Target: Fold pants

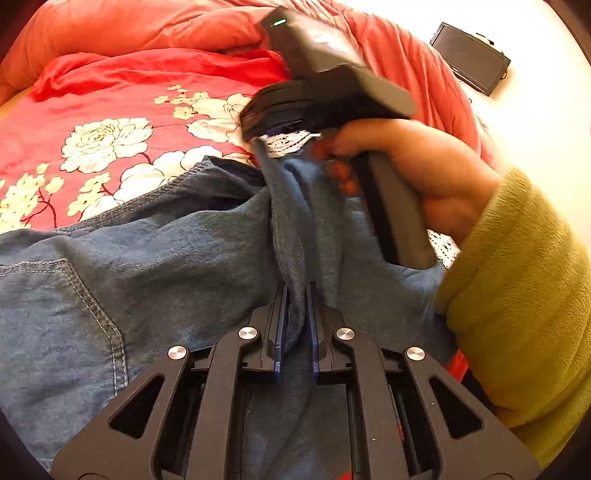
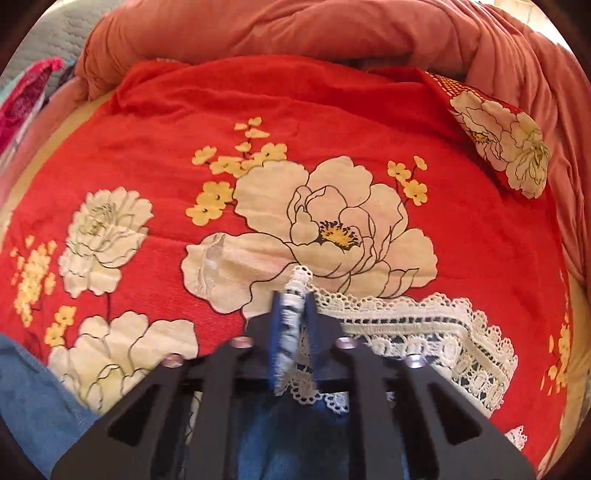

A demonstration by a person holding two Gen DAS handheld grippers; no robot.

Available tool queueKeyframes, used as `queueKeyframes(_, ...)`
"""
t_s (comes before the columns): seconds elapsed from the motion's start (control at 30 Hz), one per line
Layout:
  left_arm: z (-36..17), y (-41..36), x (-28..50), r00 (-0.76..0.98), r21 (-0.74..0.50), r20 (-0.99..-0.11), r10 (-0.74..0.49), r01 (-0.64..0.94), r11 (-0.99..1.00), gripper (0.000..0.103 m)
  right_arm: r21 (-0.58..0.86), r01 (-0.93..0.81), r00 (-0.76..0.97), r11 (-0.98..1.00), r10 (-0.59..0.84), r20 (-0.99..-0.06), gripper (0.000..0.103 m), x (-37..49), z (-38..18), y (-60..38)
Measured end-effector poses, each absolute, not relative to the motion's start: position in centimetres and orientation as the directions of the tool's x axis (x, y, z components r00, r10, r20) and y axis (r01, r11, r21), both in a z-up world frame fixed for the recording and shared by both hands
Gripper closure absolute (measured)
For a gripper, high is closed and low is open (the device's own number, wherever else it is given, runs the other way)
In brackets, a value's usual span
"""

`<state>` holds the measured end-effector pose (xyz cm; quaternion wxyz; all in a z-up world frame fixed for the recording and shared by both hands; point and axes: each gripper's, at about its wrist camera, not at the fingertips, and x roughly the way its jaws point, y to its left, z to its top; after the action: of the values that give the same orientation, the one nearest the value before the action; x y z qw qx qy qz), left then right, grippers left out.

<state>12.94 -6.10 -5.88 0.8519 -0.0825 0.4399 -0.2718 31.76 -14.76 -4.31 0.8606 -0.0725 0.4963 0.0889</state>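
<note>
Blue denim pants (image 1: 155,266) with a white lace hem (image 2: 424,332) lie on a red flowered bedspread (image 2: 147,147). My left gripper (image 1: 295,291) is shut on a raised fold of the denim. My right gripper (image 2: 293,299) is shut on the lace hem edge, holding it just above the bedspread. In the left wrist view the right gripper (image 1: 280,136) hangs ahead of mine, held by a hand in a green sleeve (image 1: 517,288), with lace in its jaws. A back pocket seam (image 1: 92,302) shows at the left.
A bunched salmon-orange quilt (image 2: 295,33) lies along the far side of the bed. A dark tablet-like device (image 1: 469,55) sits on the white surface at the far right. Pink and grey cloth (image 2: 33,85) lies at the far left.
</note>
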Motion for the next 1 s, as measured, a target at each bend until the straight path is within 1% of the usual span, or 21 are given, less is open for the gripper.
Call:
queueKeyframes(0.1, -5.7, -6.1, 12.8, 0.469, -0.380, -0.703, -0.535, 0.388, 0.840, 0.098, 0.031, -0.218, 0.535, 0.975, 0.146, -0.832, 0.095, 30.1, -2.4, -16.7)
queueKeyframes(0.13, -5.5, -6.1, 12.8, 0.474, -0.373, -0.703, -0.531, 0.389, 0.842, 0.095, 0.060, -0.208, 0.548, 0.976, 0.167, -0.819, 0.095, 29.4, -1.7, -17.6)
queueKeyframes(0.23, -5.4, -5.9, 12.6, 0.487, -0.363, -0.699, -0.525, 0.391, 0.846, 0.081, 0.135, -0.179, 0.593, 0.975, 0.216, -0.776, 0.095, 27.2, 0.9, -20.3)
queueKeyframes(0.27, -5.5, -5.7, 12.6, 0.487, -0.366, -0.696, -0.528, 0.391, 0.844, 0.081, 0.151, -0.165, 0.611, 0.975, 0.222, -0.760, 0.095, 26.6, 2.0, -21.1)
queueKeyframes(0.37, -5.4, -5.6, 12.6, 0.497, -0.356, -0.693, -0.523, 0.395, 0.847, 0.081, 0.204, -0.123, 0.663, 0.971, 0.234, -0.711, 0.095, 23.8, 4.5, -24.1)
queueKeyframes(0.43, -5.4, -5.6, 12.7, 0.503, -0.344, -0.692, -0.518, 0.401, 0.849, 0.083, 0.239, -0.085, 0.694, 0.967, 0.230, -0.682, 0.095, 21.6, 5.9, -26.4)
queueKeyframes(0.47, -5.3, -5.6, 12.6, 0.505, -0.339, -0.691, -0.517, 0.404, 0.849, 0.091, 0.262, -0.068, 0.706, 0.963, 0.232, -0.669, 0.095, 20.5, 6.3, -27.7)
queueKeyframes(0.57, -5.0, -5.5, 12.5, 0.505, -0.338, -0.681, -0.530, 0.425, 0.840, 0.095, 0.320, -0.032, 0.725, 0.947, 0.243, -0.644, 0.095, 17.5, 7.1, -30.5)
queueKeyframes(0.7, -4.0, -4.9, 11.7, 0.526, -0.319, -0.655, -0.542, 0.458, 0.830, 0.098, 0.370, 0.003, 0.725, 0.929, 0.253, -0.640, 0.095, 13.6, 6.6, -32.6)
queueKeyframes(0.87, -2.7, -3.6, 11.0, 0.518, -0.360, -0.618, -0.592, 0.483, 0.798, 0.098, 0.444, 0.063, 0.712, 0.894, 0.272, -0.648, 0.095, 8.6, 4.9, -34.6)
queueKeyframes(1.0, -2.2, -3.3, 10.1, 0.498, -0.371, -0.617, -0.610, 0.500, 0.783, 0.098, 0.474, 0.095, 0.696, 0.875, 0.283, -0.660, 0.095, 5.7, 3.7, -35.3)
